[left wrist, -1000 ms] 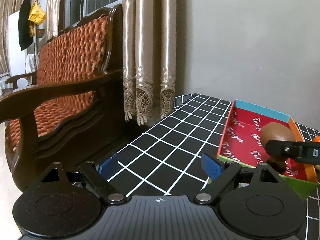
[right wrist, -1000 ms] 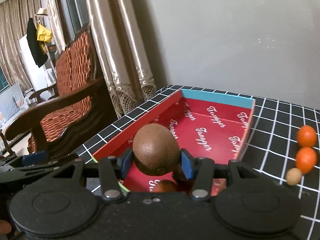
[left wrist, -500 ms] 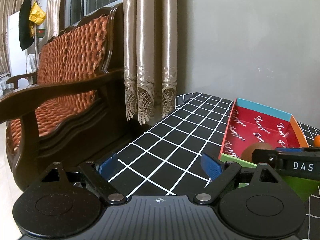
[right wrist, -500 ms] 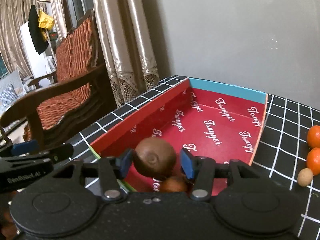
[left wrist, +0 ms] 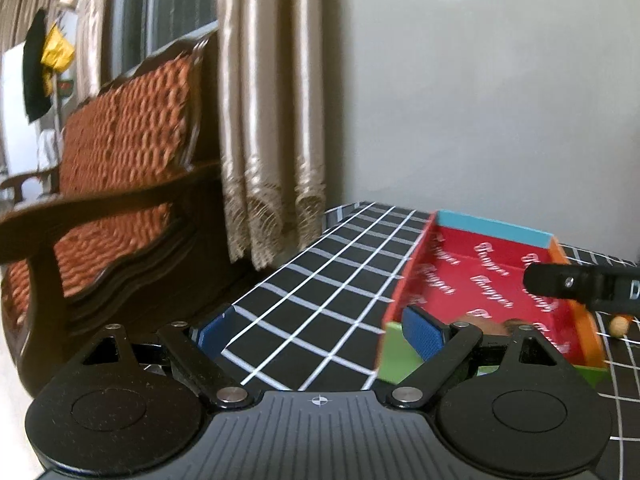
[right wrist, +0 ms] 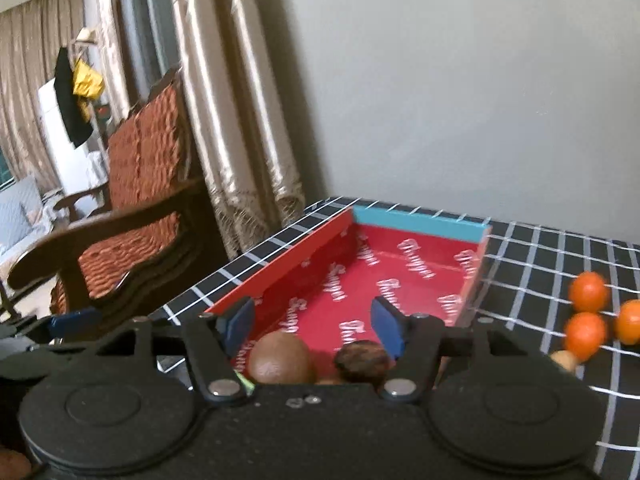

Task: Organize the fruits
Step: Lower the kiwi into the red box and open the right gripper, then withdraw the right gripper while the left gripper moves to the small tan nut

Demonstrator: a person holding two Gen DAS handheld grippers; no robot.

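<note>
A red tray [right wrist: 420, 224] with a blue far wall lies on the black checked table. At its near end rest a brown kiwi [right wrist: 280, 362] and a darker brown fruit [right wrist: 362, 360]. My right gripper [right wrist: 313, 325] hangs just above them, its jaws opening, and the blue pads touch neither fruit. My left gripper [left wrist: 318, 330] stands open over the bare tablecloth left of the tray [left wrist: 494, 228], nothing between its fingers, its right pad in front of the tray's green corner. Three oranges [right wrist: 584, 334] and a small beige fruit [right wrist: 564, 360] sit on the cloth right of the tray.
A wooden bench with an orange woven back [left wrist: 120, 184] and curtains [left wrist: 264, 120] stand past the table's left edge. A grey wall [right wrist: 460, 100] runs behind the table. One black finger of the right gripper [left wrist: 580, 284] crosses over the tray in the left wrist view.
The right gripper held the kiwi over the tray, lowered it and let it go; its jaws now stand wider and the kiwi lies in the tray. The left gripper drifted slightly toward the tray.
</note>
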